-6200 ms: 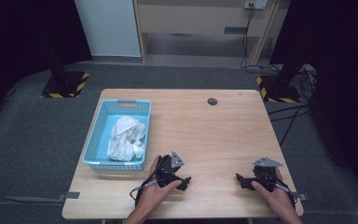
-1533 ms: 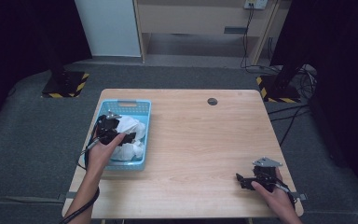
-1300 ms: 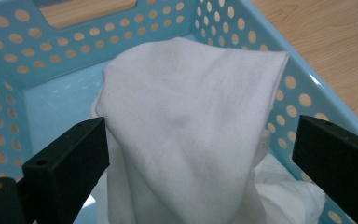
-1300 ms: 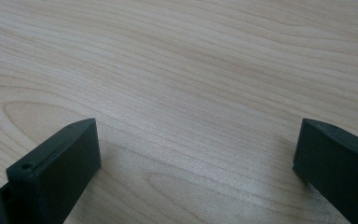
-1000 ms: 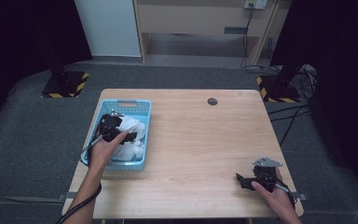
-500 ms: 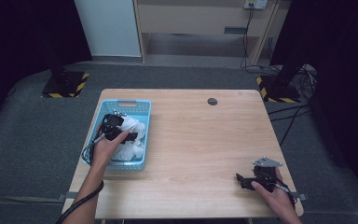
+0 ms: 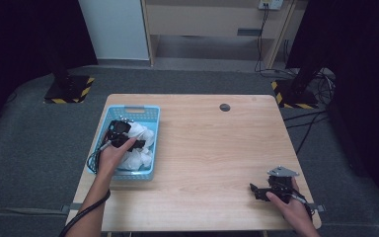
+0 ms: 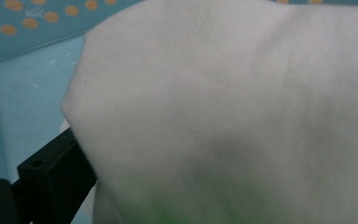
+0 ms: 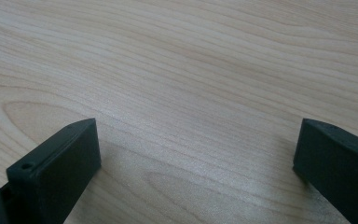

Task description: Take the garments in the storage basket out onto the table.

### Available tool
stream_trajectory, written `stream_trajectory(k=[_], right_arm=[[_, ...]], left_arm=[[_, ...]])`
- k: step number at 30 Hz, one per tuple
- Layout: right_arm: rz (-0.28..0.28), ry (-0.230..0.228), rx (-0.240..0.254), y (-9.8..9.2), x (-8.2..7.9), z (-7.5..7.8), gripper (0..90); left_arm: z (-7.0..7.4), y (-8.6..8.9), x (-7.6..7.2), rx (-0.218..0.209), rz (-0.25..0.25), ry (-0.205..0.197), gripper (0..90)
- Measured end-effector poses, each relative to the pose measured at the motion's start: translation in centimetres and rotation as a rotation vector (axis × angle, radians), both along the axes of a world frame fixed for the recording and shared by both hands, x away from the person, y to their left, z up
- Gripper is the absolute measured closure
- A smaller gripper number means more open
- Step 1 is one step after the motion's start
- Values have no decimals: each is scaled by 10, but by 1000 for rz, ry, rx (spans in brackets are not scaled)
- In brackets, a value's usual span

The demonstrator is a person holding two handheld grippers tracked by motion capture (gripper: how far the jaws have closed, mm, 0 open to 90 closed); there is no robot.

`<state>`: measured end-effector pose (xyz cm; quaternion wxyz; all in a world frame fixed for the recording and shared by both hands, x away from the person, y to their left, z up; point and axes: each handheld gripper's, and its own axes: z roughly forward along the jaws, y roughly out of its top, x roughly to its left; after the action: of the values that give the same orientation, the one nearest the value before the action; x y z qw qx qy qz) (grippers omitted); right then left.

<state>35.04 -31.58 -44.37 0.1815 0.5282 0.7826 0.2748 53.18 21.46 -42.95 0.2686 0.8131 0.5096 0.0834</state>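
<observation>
- Left gripper (image 7: 134,144) is down in the basket (image 7: 149,116), pushed against the cloth (image 8: 242,116); I cannot tell its jaws' state.
- Right gripper (image 9: 196,154) rests far away, jaws spread.

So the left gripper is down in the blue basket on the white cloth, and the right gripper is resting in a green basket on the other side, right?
Not quite. The right gripper rests on the bare wooden table, jaws apart; the right gripper view shows wood grain beneath them. The rest holds: in the high view the left gripper is down in the blue basket on the white cloth.
</observation>
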Motion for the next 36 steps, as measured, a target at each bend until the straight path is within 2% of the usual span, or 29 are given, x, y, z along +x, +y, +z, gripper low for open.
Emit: stream_trajectory(k=[4,30,36], right_arm=[[0,0,0,0,0,0,4],[0,0,0,0,0,0,4],[0,0,0,0,0,0,4]], left_arm=[[-4,1,1,3,13,15,9],[-4,-6,7,39,1,19,20],[-5,-7,7,54,3,21,90]])
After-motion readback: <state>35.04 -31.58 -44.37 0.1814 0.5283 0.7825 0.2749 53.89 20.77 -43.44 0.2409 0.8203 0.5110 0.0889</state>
